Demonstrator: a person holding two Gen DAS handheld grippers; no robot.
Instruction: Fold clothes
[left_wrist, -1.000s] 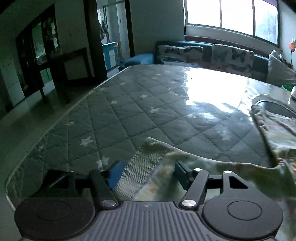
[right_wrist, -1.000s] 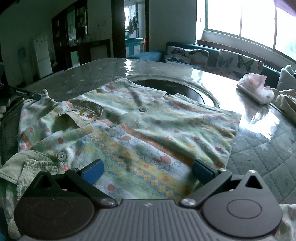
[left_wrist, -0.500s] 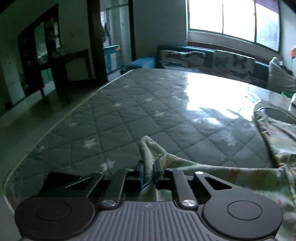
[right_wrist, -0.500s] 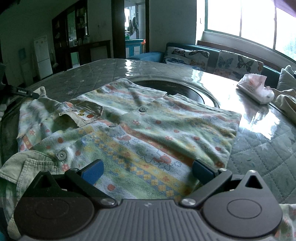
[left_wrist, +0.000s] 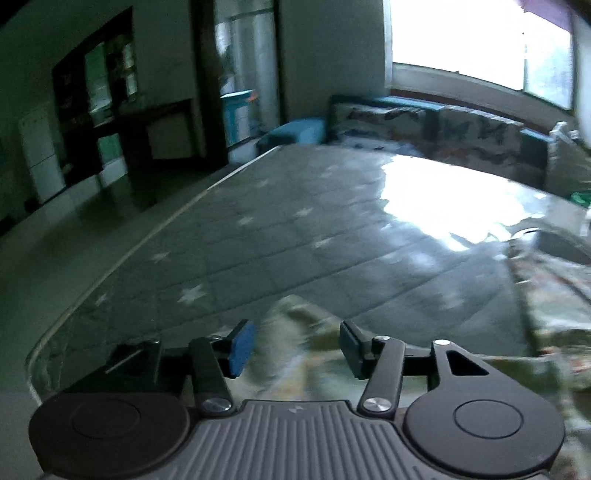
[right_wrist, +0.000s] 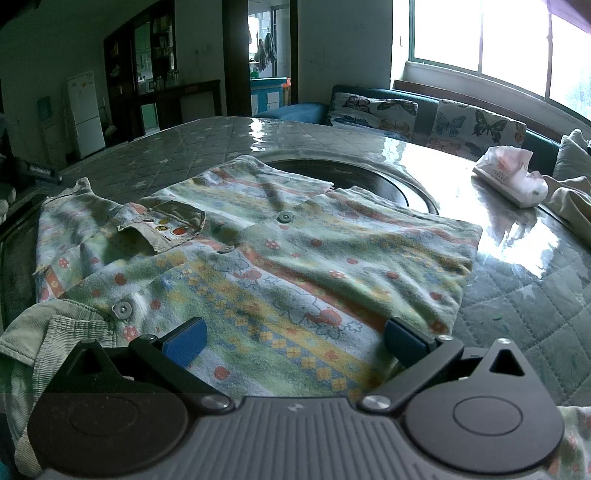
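On the quilted, star-patterned table cover (left_wrist: 258, 236), seen through the left wrist camera, a blurred fold of the patterned garment (left_wrist: 295, 332) is found at the near edge, just ahead of the left gripper (left_wrist: 297, 345). The jaws of this gripper are spread apart, with the cloth lying between and beneath them; no grip on the fabric is shown. More of the same garment is seen along the right side of the view, spread over the cover. The whole view is smeared by motion, so finer detail of the cloth cannot be told. A sofa with butterfly cushions (left_wrist: 424, 118) is seen beyond the far edge of the table.

Through the right wrist camera, the garment (right_wrist: 295, 251) is seen laid flat across the middle of the table, its buttons (right_wrist: 285, 217) and a small chest pocket (right_wrist: 166, 225) facing up. A ribbed greenish hem or collar (right_wrist: 55, 328) is bunched at the near left corner. The right gripper (right_wrist: 295, 339) is held low over the near edge of the cloth with its jaws spread wide; nothing is pinched. A round dark inset in the table (right_wrist: 369, 177) is partly covered by the far edge of the garment. A tissue pack (right_wrist: 511, 175) rests near the far right edge, well apart from the garment, beside a beige cloth (right_wrist: 572, 203).
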